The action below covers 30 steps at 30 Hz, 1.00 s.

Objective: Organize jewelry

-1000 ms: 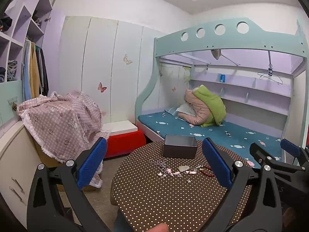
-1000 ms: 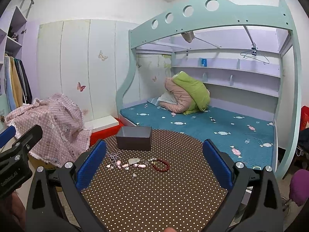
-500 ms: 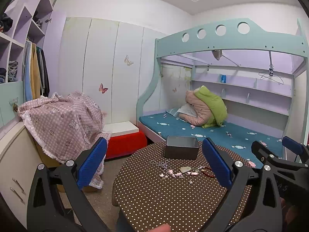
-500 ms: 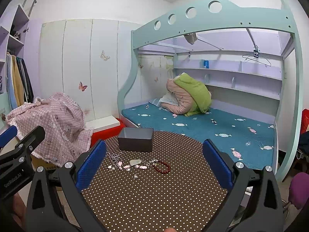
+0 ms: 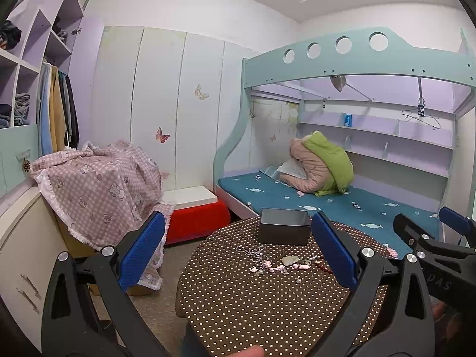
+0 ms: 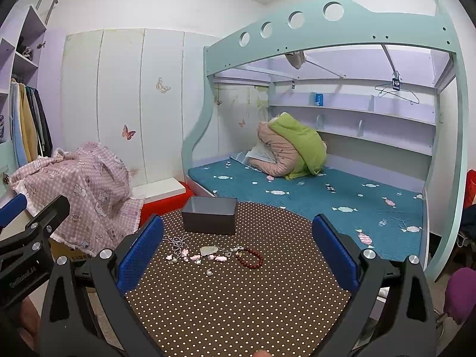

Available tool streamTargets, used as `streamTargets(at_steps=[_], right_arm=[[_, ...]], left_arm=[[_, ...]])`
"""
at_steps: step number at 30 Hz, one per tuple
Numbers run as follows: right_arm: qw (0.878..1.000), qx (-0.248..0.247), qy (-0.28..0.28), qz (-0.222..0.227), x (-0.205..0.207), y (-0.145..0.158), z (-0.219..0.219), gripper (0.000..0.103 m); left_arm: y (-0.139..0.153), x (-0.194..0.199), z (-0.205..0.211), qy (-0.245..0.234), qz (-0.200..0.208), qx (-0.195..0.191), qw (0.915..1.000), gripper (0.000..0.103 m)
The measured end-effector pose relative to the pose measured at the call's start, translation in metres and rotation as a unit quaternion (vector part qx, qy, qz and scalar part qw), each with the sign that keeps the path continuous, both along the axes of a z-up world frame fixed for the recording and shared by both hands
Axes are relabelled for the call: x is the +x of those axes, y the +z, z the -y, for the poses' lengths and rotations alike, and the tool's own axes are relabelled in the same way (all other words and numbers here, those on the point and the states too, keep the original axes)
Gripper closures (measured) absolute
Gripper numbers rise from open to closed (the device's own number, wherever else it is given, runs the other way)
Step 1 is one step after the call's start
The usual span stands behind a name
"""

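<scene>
A dark open box (image 5: 283,230) (image 6: 209,218) stands at the far side of a round brown polka-dot table (image 5: 244,300) (image 6: 238,303). In front of it lies loose jewelry: a silver chain (image 5: 255,253) (image 6: 176,242), pink bead pieces (image 5: 272,267) (image 6: 193,257), a pale pendant (image 5: 288,260) (image 6: 209,250) and a red bead bracelet (image 6: 250,257) (image 5: 322,266). My left gripper (image 5: 238,253) is open and empty above the table's near left. My right gripper (image 6: 238,253) is open and empty above the near side.
A bunk bed with a teal mattress (image 6: 327,196) stands behind the table. A pink checked cloth (image 5: 98,184) covers furniture at left, next to a red-and-white box (image 5: 196,214). A cabinet (image 5: 20,253) stands at far left. A purple stool (image 6: 461,291) is at right.
Both views have shifted slightly; the table and box sit a little more to the right in the left wrist view. Jewelry has not moved. Both grippers stay open.
</scene>
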State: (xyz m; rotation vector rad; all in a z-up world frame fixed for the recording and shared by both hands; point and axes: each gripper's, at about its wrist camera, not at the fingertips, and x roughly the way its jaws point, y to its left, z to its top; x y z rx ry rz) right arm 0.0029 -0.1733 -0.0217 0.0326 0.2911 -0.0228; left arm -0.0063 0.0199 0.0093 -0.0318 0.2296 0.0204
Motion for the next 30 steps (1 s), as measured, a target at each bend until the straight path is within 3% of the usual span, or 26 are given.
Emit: streamTargets(at_steps=[9,19,25,30], right_arm=[[1.000,-0.002,0.007,-0.004,0.011,-0.001,-0.002,0.007],[0.999,-0.018,0.016,-0.040,0.055,-0.022,0.001,0.007],[0.995,-0.018,0.007,-0.096,0.097,-0.059,0.013,0.007],[0.989,0.003,-0.007,-0.149,0.125,-0.088,0.028,0.007]], left_arm=[[-0.011,0.013,-0.006,0.012,-0.006,0.000,0.9999,0.005],[-0.046,0.060,-0.003,0.014,-0.048,0.017,0.9986,0.005],[-0.086,0.111,-0.008,0.023,-0.103,0.022,0.9942,0.005],[-0.125,0.163,-0.007,0.022,-0.169,0.040,0.9846,0.005]])
